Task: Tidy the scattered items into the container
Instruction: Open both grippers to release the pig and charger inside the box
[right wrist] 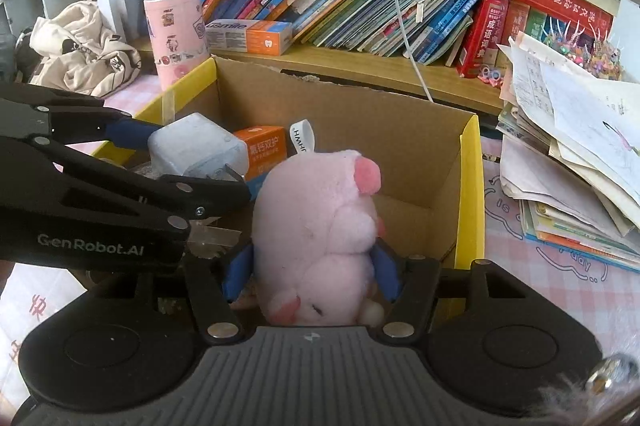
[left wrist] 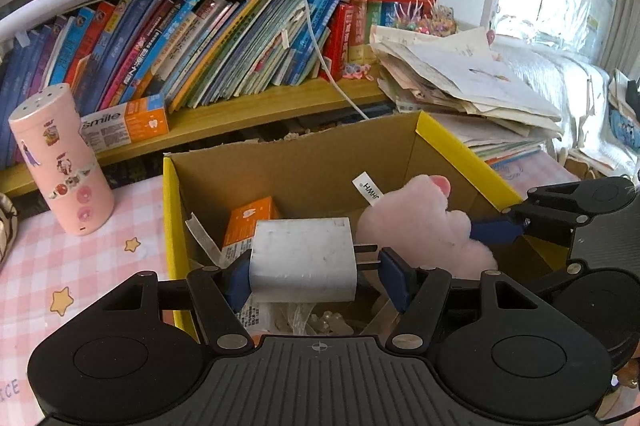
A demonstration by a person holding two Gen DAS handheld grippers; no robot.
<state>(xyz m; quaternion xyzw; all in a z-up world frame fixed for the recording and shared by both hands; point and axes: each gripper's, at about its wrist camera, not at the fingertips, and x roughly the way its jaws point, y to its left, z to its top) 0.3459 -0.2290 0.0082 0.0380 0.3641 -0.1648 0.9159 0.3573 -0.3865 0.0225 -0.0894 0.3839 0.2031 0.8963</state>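
Left claw [left wrist: 316, 272] grips charger [left wrist: 303, 260] over box [left wrist: 170, 209]

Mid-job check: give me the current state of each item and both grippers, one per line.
Left gripper: shut on the charger, over the box.
White charger: held sideways, prongs against one pad.
Right gripper: jaws around the plush; contact unclear.
Pink plush: inside the box, between the right jaws.
Cardboard box: open-topped, partly filled.
Orange carton: already in the box.
Pink canister: upright, outside the box.
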